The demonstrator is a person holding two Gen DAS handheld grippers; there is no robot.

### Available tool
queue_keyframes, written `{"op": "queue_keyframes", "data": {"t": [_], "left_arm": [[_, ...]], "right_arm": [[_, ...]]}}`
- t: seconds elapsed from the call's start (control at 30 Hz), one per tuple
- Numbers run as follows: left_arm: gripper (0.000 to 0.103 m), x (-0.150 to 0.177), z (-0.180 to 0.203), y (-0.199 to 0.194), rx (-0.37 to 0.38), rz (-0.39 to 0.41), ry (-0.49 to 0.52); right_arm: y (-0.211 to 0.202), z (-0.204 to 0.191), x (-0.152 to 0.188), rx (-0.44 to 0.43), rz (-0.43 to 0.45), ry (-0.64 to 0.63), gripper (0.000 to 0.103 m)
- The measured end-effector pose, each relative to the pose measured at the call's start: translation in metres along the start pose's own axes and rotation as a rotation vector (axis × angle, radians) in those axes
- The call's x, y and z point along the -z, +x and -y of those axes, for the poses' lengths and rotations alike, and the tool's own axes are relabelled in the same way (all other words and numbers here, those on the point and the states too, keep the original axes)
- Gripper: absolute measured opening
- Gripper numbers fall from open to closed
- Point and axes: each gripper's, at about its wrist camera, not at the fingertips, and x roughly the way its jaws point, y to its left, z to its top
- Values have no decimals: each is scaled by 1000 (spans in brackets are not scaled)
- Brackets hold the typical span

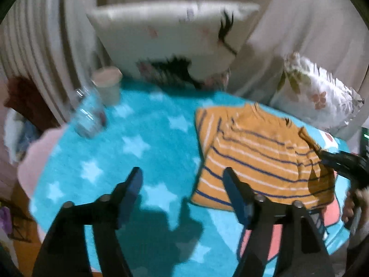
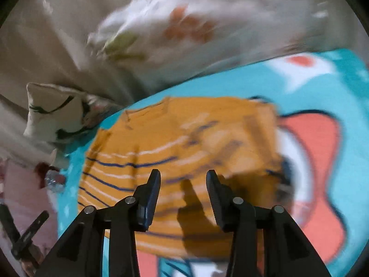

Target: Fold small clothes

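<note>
Left of the left tongs point(image 1: 181, 180), beyond their outer finger, a clear glass jar point(image 1: 88, 117) and a pale cup point(image 1: 108, 86) stand on the blue star blanket point(image 1: 129, 152), with a white eyelash pillow point(image 1: 175, 39) farther ahead. The left tongs are spread wide and grip nothing; their right finger hangs over the near left hem of the orange striped shirt point(image 1: 260, 157), though the view does not settle whether it touches. The shirt lies ahead and right of them, partly folded, one side doubled over the body. The right tongs point(image 2: 183, 177) hover over the shirt's lower middle, also spread and empty; in the left wrist view they reach in at the shirt's right edge. A floral pillow point(image 2: 175, 23) lies beyond them. The shirt looks like thin, light knit: limp, easily wrinkled, and likely to cling slightly to the fuzzy blanket rather than slide. Good holds would be the hem corners or the doubled fold edge, pinching all layers together.
</note>
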Motion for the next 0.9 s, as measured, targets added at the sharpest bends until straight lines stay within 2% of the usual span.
{"op": "queue_keyframes", "data": {"t": [0.07, 0.13, 0.2, 0.27, 0.33, 0.4, 0.5, 0.77, 0.9], "left_arm": [[80, -1, -1, -16, -54, 38, 2], [82, 2, -8, -29, -112, 55, -11], [84, 7, -16, -38, -153, 59, -31], [84, 13, -25, -45, -187, 61, -63], [85, 18, -33, -51, -202, 65, -97], [86, 22, -39, -49, -205, 60, -125], [86, 27, -47, -40, -186, 26, -167], [86, 40, -47, -24, -113, -11, -169], [86, 51, -55, -19, -86, -33, -180]], "right_arm": [[37, 7, -18, 16, -51, 27, 45], [58, 26, -39, 45, -59, 55, 36], [58, 49, -59, 89, -20, 124, 36], [48, 66, -71, 60, 17, 228, 37], [37, 64, -73, 48, 43, 240, 47], [21, 45, -67, 70, 70, 168, 56], [12, 11, -49, 70, 62, 78, 56], [32, -112, 40, 17, -95, -265, 59], [50, -153, 68, 3, -152, -337, 63]]}}
